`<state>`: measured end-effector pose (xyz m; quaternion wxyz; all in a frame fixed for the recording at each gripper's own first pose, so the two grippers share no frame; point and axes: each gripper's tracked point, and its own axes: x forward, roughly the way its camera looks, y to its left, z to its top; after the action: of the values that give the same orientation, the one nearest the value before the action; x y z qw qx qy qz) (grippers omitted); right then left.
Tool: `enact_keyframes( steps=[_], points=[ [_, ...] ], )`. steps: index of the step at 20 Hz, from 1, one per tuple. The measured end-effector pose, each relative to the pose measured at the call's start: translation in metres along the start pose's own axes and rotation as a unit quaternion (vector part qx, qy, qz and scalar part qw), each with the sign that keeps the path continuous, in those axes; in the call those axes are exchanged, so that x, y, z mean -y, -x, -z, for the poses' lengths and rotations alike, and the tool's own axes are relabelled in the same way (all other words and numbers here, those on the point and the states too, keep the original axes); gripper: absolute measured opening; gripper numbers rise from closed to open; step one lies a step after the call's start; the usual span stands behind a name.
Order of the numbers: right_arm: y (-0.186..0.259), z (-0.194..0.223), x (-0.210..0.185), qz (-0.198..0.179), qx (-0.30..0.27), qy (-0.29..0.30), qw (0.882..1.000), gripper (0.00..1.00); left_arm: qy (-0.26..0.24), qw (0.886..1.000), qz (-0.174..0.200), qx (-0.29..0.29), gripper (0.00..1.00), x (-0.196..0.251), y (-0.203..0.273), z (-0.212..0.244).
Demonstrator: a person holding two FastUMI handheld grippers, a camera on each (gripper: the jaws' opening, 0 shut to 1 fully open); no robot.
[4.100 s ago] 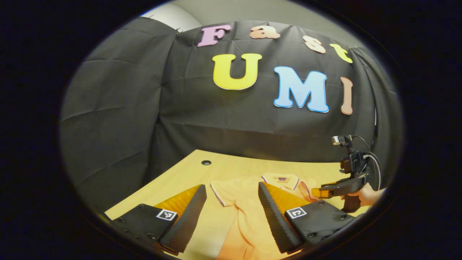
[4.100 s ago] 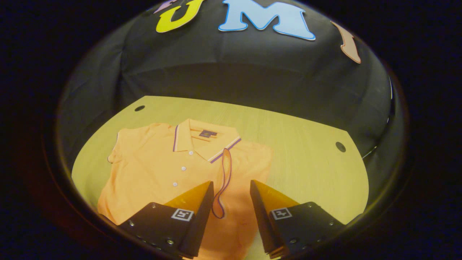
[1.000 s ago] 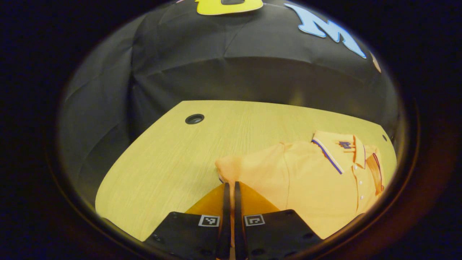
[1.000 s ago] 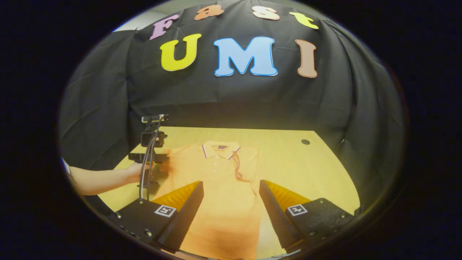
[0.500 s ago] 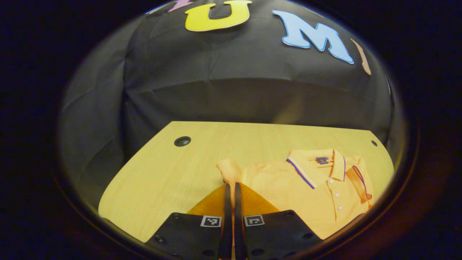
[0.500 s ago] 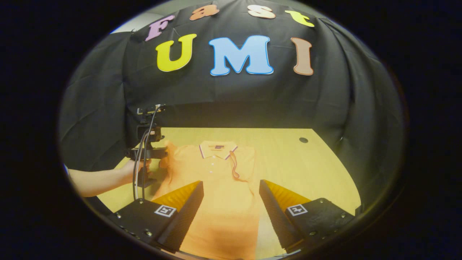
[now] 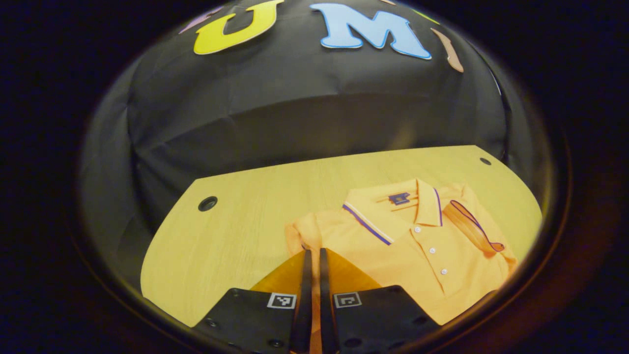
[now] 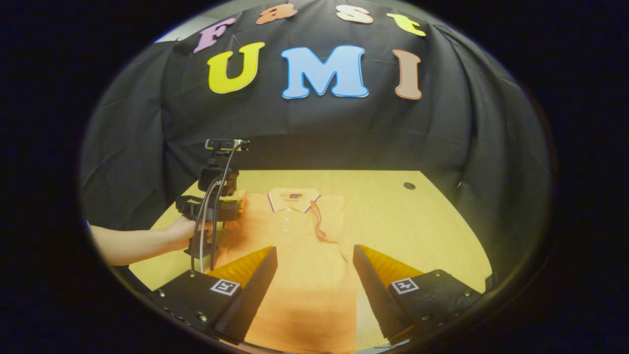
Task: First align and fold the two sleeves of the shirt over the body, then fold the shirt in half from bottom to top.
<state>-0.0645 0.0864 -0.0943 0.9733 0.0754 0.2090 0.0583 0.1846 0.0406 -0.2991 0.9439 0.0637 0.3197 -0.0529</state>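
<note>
Where the left gripper view is being considered, the left gripper (image 7: pixel 312 255) is being held with its jaws pressed together on the orange sleeve (image 7: pixel 297 235) of the shirt (image 7: pixel 408 246). That sleeve is being lifted off the tabletop (image 7: pixel 231 231) at the shirt's outer side, probably so that it can be carried across onto the body. The shirt is lying face up towards the tabletop's right edge, collar (image 7: pixel 393 211) pointing at the far edge. The other sleeve (image 7: pixel 471 228) is already lying folded over the chest.

Where the right gripper view is being considered, the right gripper (image 8: pixel 314 260) is being held wide apart and empty above the shirt's (image 8: pixel 300 255) lower body, apparently being kept ready for the bottom-to-top fold. The left gripper (image 8: pixel 231 209) is being seen farther off, at the shirt's shoulder, gripped by a hand (image 8: pixel 184 231) near the tabletop's (image 8: pixel 417 221) left edge.
</note>
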Motion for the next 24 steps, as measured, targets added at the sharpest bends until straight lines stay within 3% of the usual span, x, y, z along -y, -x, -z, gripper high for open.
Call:
enact_keyframes(
  steps=[5,6,7,8,12,15,18,24],
  points=[
    [0.002,0.004,-0.008,-0.003,0.006,0.000,1.000,0.96,-0.011,1.000,0.022,0.003,0.27,0.010,0.010,0.000],
    [0.002,0.003,-0.008,-0.006,0.009,0.006,1.000,0.96,-0.011,1.000,0.021,0.004,0.40,0.012,0.014,0.000],
    [0.003,0.004,-0.007,-0.008,0.011,0.012,1.000,0.96,-0.009,1.000,0.023,0.005,0.46,0.013,0.018,0.000],
    [0.004,0.005,-0.006,-0.012,0.013,0.015,1.000,0.96,-0.008,1.000,0.021,0.007,0.45,0.014,0.025,0.000],
    [0.010,0.016,0.005,-0.022,0.017,0.023,0.999,0.96,0.006,1.000,0.026,0.014,0.57,0.022,0.058,0.007],
    [0.012,0.035,0.017,-0.025,0.009,0.031,0.999,0.96,0.020,0.999,0.028,0.015,0.77,0.030,0.085,0.019],
    [0.014,0.052,0.030,-0.021,-0.003,0.033,0.999,0.96,0.025,0.999,0.028,0.013,0.91,0.037,0.113,0.033],
    [0.016,0.087,0.043,-0.026,-0.030,0.029,0.999,0.96,0.025,0.999,0.035,0.008,0.96,0.052,0.165,0.067]
  ],
)
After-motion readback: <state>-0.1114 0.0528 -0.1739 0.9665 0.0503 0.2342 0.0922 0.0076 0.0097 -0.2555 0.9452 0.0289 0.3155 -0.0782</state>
